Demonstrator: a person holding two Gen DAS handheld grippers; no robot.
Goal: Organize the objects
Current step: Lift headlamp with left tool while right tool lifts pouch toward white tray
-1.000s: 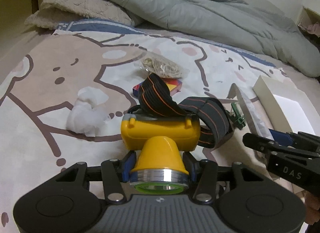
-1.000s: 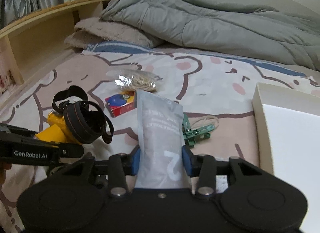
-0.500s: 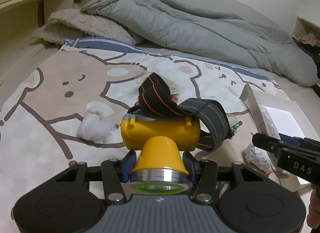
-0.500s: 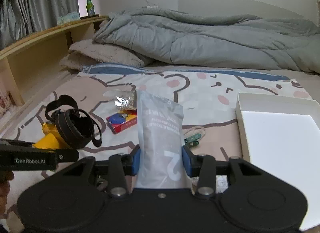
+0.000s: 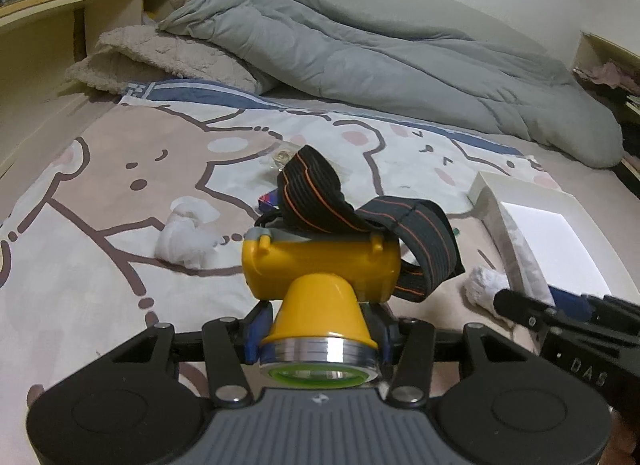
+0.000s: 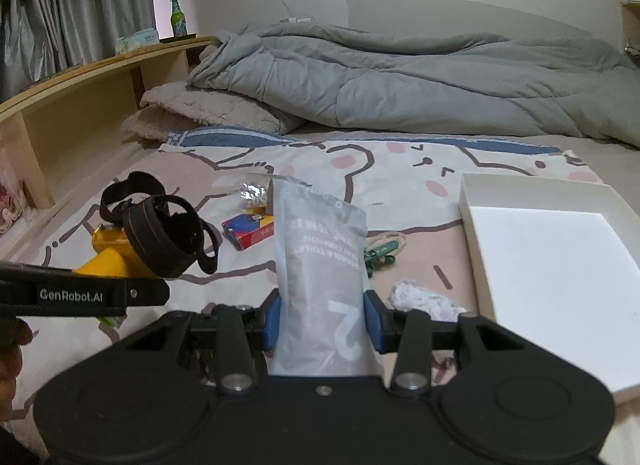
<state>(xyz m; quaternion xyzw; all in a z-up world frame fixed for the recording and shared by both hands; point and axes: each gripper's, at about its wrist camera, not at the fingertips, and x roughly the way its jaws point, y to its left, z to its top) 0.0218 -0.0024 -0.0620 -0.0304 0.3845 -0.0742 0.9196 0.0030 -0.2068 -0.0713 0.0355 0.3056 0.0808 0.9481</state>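
Note:
My left gripper [image 5: 318,325] is shut on a yellow headlamp [image 5: 320,269] with a black and orange strap, held above the bed; it also shows in the right wrist view [image 6: 116,253]. My right gripper [image 6: 322,319] is shut on a grey plastic pouch [image 6: 320,257], held upright; its edge shows in the left wrist view [image 5: 524,265]. A white open box [image 6: 468,201] lies on the bed to the right. On the sheet lie a red and blue packet [image 6: 248,229], a green clip [image 6: 380,257], a clear bag [image 6: 252,189] and crumpled tissues [image 5: 184,233] [image 6: 420,297].
A grey duvet [image 6: 400,81] and a beige pillow [image 6: 200,109] are piled at the head of the bed. A wooden shelf [image 6: 80,105] runs along the left, with a green bottle [image 6: 177,19] on top.
Both grippers have risen and pulled back from the bed with their objects; the sheet and the items on it look farther away. Both grips are unchanged.

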